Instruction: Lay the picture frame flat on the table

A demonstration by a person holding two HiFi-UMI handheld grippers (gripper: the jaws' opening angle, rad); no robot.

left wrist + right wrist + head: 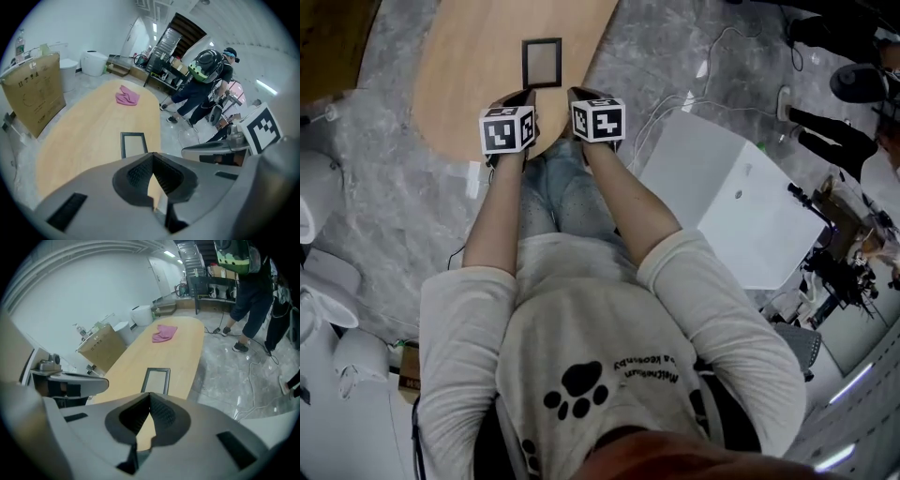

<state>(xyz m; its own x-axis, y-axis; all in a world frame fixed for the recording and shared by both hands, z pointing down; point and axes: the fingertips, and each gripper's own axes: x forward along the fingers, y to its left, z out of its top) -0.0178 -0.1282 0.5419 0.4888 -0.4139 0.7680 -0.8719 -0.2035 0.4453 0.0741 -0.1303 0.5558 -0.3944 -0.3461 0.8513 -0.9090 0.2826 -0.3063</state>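
- Your left gripper (pixel 152 155) has its jaws shut tip to tip. Nothing sits between the ribbed pads, and only bare tabletop shows through the small gap lower down.
- Your right gripper (pixel 150 395) is the same: jaws together and empty.
- The picture frame (pixel 542 63) lies flat on the light wooden table (pixel 459 75). It has a dark border around a pale middle and sits close to the rounded end nearest you.
- In the head view you hold the two grippers side by side over that near end, marker cubes facing up. Both point towards the frame.
- The left tips are off the frame's near left corner and the right tips off its near right corner. Neither gripper touches it.
- Each gripper view shows the frame just beyond the closed tips, with the other gripper at the edge of the picture.
- A crumpled pink cloth (pixel 127 96) lies farther along the table, well apart from the frame.
- A brown cardboard box (pixel 35 96) stands beside one long side of the table.
- A person wearing a green and black backpack (pixel 206 65) stands on the grey marbled floor (pixel 243 376) past the table.
- A large white box (pixel 741 211) sits on the floor to your right.
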